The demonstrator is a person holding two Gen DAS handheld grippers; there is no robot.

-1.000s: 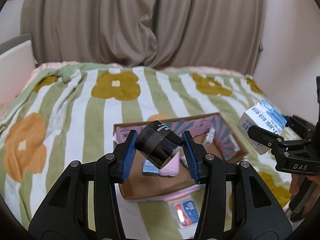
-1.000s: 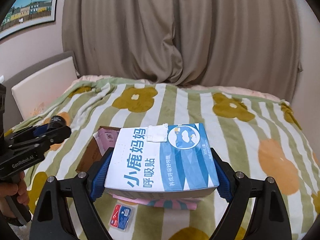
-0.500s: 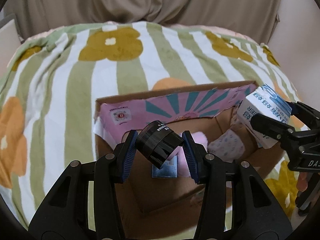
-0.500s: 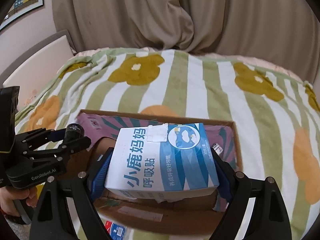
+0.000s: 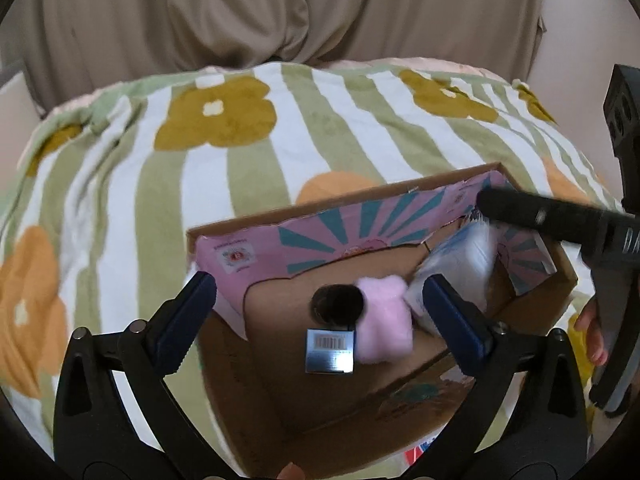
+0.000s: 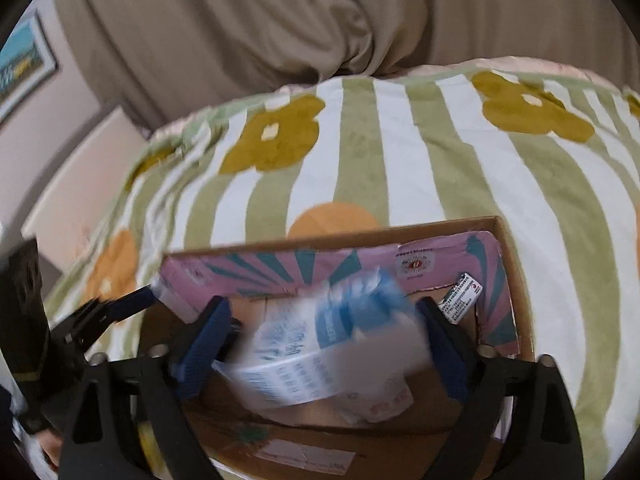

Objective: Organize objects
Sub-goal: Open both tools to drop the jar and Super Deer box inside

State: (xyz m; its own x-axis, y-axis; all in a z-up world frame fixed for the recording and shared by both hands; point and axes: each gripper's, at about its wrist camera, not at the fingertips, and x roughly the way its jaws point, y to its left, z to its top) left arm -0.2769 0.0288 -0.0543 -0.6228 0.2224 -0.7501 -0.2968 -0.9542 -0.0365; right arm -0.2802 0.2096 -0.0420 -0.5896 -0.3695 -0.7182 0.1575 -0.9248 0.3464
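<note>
An open cardboard box point(image 5: 280, 216) with pink and teal flaps lies on the striped bed. My left gripper point(image 5: 320, 308) is open above it. The black cylinder point(image 5: 338, 304) sits free inside the box, blurred, beside a pink fluffy item point(image 5: 386, 320) and a small barcoded pack point(image 5: 330, 350). My right gripper point(image 6: 324, 336) is open over the box point(image 6: 332, 236). The blue-and-white carton point(image 6: 328, 344) is blurred between and below its fingers, apart from the pads, inside the box. It also shows in the left wrist view point(image 5: 460, 256).
The bed carries a green-and-white striped blanket with flowers point(image 5: 240, 152). Beige curtains point(image 5: 280, 12) hang behind. A framed picture point(image 6: 24, 64) is on the left wall. A white paper packet point(image 6: 376, 404) lies in the box. The right gripper's body point(image 5: 560, 220) reaches over the box's right side.
Both grippers opened over the box. The black cylinder dropped from the left one and the blue-and-white carton from the right one into the box.
</note>
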